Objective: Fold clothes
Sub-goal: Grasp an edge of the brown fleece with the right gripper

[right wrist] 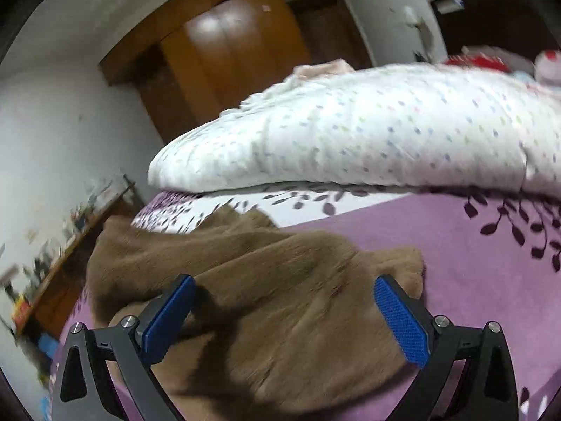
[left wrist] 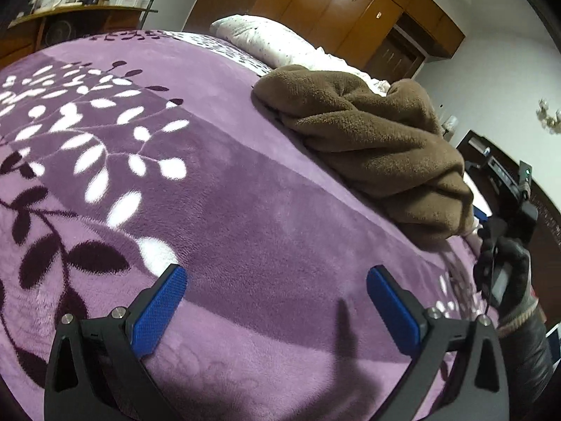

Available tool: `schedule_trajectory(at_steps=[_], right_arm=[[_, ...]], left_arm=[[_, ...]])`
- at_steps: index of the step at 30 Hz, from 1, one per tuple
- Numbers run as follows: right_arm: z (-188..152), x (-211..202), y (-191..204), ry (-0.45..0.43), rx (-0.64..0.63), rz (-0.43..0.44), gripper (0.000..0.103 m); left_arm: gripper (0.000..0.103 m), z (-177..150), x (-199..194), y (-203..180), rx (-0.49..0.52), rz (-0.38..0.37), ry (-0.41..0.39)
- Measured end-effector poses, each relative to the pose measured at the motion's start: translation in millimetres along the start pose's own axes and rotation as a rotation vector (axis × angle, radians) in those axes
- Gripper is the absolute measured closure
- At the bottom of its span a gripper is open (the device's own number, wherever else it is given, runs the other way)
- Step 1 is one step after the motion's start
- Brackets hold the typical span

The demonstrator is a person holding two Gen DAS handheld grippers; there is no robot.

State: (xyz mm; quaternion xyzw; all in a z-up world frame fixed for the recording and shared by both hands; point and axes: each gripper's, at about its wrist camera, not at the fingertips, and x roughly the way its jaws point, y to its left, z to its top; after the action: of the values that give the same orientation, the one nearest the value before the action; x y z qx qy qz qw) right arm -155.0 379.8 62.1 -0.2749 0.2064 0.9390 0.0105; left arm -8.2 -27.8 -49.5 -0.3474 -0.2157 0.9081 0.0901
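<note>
A crumpled brown fleece garment [left wrist: 368, 147] lies in a heap on the purple leaf-patterned blanket [left wrist: 217, 189] near the bed's right edge, just short of the white dotted pillow [right wrist: 350, 140]. The left gripper [left wrist: 277, 301] hangs over bare blanket with its blue-padded jaws spread wide, holding nothing; the garment sits well ahead of it and off to the right. The right gripper [right wrist: 284, 312] hovers directly over the garment [right wrist: 263, 280], jaws released and wide apart, fleece filling the space between and beneath them. A gloved hand [left wrist: 505, 273] grips the right tool's handle at the bed's edge.
</note>
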Motion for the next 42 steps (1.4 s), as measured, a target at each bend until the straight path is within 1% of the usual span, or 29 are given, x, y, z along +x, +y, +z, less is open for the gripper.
schedule_trajectory(at_steps=[2,5,7,8,9,10,11,12,13,15,18,19,22,24,26,27,29,32,34,38,42], right_arm=[[5.0,11.8,-11.0,0.02,0.023,-0.004,0.0],[3.8,34.9,-24.0,0.072,0.005,-0.026,0.0],[-2.1,43.3,-27.7,0.112,0.015,-0.013,0.001],[-3.4,41.7,-27.1,0.125,0.015,0.022,0.01],[-4.6,40.0,-26.4,0.138,0.015,0.056,0.029],[-6.0,38.4,-25.8,0.15,0.016,0.091,0.039],[-10.9,38.0,-23.7,0.156,0.007,0.12,0.052],[-15.8,37.5,-21.6,0.162,-0.003,0.149,0.058],[-20.0,30.4,-16.7,0.153,-0.023,0.177,0.06],[-26.2,19.2,-13.5,0.138,-0.039,0.205,0.065],[-35.6,-11.2,-2.7,0.086,-0.092,0.242,0.065],[-39.3,-22.1,4.5,0.068,-0.137,0.24,0.065],[-52.4,-39.9,21.0,0.036,-0.246,0.205,0.065],[-63.8,-44.8,28.7,0.026,-0.287,0.178,0.066],[-73.4,-49.7,34.6,0.02,-0.289,0.177,0.07],[-77.6,-55.4,36.4,0.011,-0.293,0.178,0.071],[-85.8,-67.0,40.2,-0.007,-0.3,0.182,0.074],[-95.5,-101.5,50.0,-0.034,-0.331,0.233,0.077],[-110.5,-123.9,61.7,-0.026,-0.382,0.278,0.077],[-156.0,-144.6,84.3,0.017,-0.534,0.285,0.077],[-177.6,-130.9,79.8,0.052,-0.541,0.235,0.077]], left_arm=[[0.0,0.2,1.8,-1.9,0.017,0.02,0.003],[0.0,-0.5,2.6,-2.2,0.026,0.031,0.004],[0.0,-2.7,2.5,-0.7,0.03,0.036,0.004],[0.0,-5.2,-0.2,1.3,0.035,0.041,0.006],[0.0,-6.2,0.2,0.3,0.045,0.052,0.009],[0.0,-7.1,0.5,-0.8,0.054,0.064,0.012],[0.0,-7.9,1.0,-1.8,0.063,0.075,0.016],[0.0,-7.8,2.3,-3.0,0.072,0.084,0.019],[0.0,-7.8,3.6,-4.4,0.081,0.096,0.022],[0.0,-7.6,5.6,-5.7,0.092,0.109,0.025],[0.0,-7.0,7.8,-6.1,0.1,0.121,0.027],[0.0,-7.0,8.5,-6.4,0.103,0.126,0.027],[0.0,-7.5,11.7,-10.5,0.13,0.161,0.033],[0.0,-7.3,16.4,-16.5,0.16,0.199,0.043],[0.0,-8.2,20.1,-21.5,0.192,0.237,0.053],[0.0,-8.4,20.9,-22.1,0.198,0.244,0.055],[0.0,-7.8,21.7,-21.1,0.2,0.246,0.059],[0.0,-6.3,21.4,-17.9,0.194,0.236,0.058],[0.0,-5.2,20.7,-15.3,0.187,0.226,0.056],[0.0,-2.8,18.4,-10.0,0.168,0.209,0.049],[0.0,-3.4,22.2,-14.1,0.195,0.245,0.055]])
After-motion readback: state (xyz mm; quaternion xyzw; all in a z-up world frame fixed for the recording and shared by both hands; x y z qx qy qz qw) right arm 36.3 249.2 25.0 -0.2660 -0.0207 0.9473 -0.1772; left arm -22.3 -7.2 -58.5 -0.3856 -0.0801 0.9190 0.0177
